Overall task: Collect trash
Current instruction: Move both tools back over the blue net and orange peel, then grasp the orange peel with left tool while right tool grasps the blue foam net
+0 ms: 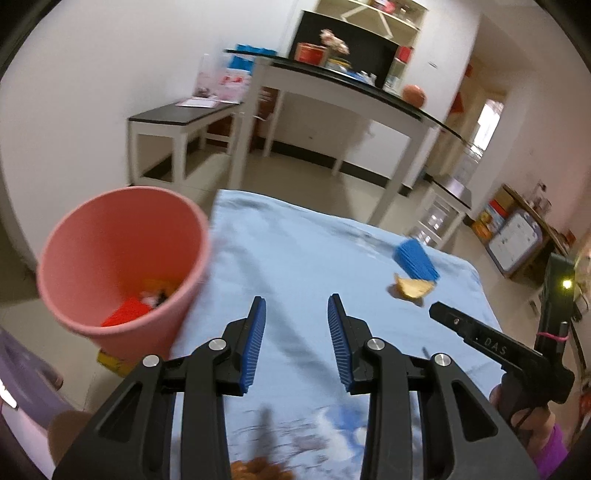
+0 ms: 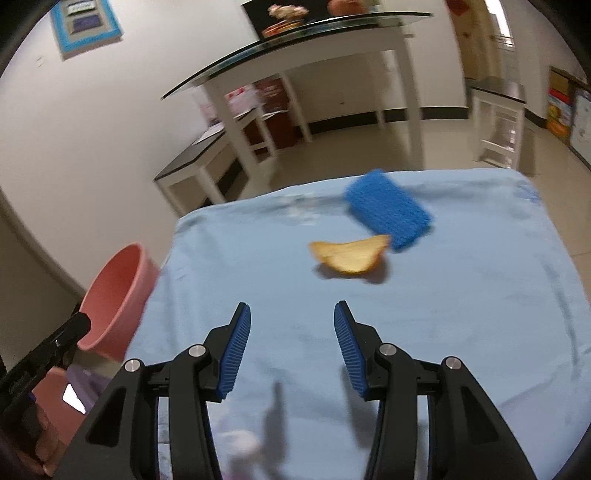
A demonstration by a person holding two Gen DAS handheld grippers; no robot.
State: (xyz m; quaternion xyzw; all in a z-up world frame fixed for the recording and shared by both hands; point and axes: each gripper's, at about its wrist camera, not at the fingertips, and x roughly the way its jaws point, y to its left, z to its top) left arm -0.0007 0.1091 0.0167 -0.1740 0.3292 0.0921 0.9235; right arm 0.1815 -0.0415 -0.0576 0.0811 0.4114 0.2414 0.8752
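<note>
trash piece: a curled yellow-brown peel (image 2: 351, 256) lies flat on the light blue cloth (image 2: 461, 314), toward its far half, touched by nothing.
blue block: a ribbed blue block (image 2: 388, 214) lies just behind the peel on the far side; its near corner meets or overlaps the peel's edge, i cannot tell which.
pink bin: a pink bin (image 1: 122, 266) stands off the cloth's left edge, tilted in the left wrist view, mouth open toward the camera.
bin contents: a red piece (image 1: 127, 312) and some orange and dark scraps lie in the bottom of the bin; they are too blurred to name.
right gripper: the right gripper (image 2: 291, 332) hangs over the cloth on the near side of the peel, well short of it, tilted down; its blue ribbed pads (image 2: 236, 350) stand apart with only cloth showing in the gap.
left gripper: the left gripper (image 1: 297, 325) hangs over the cloth to the left of the peel, with the bin just off its left side; its jaws stand apart and hold nothing.
near edge: a brown blurred thing (image 1: 258, 469) sits at the cloth's near edge below the left gripper, mostly cut off by the frame.
hand: a hand (image 1: 528, 417) with a purple sleeve holds the right gripper's handle, near side of the peel and to its right.
beyond the cloth: a white table with a glass top (image 2: 295, 33) stands on the floor past the cloth's far edge.
</note>
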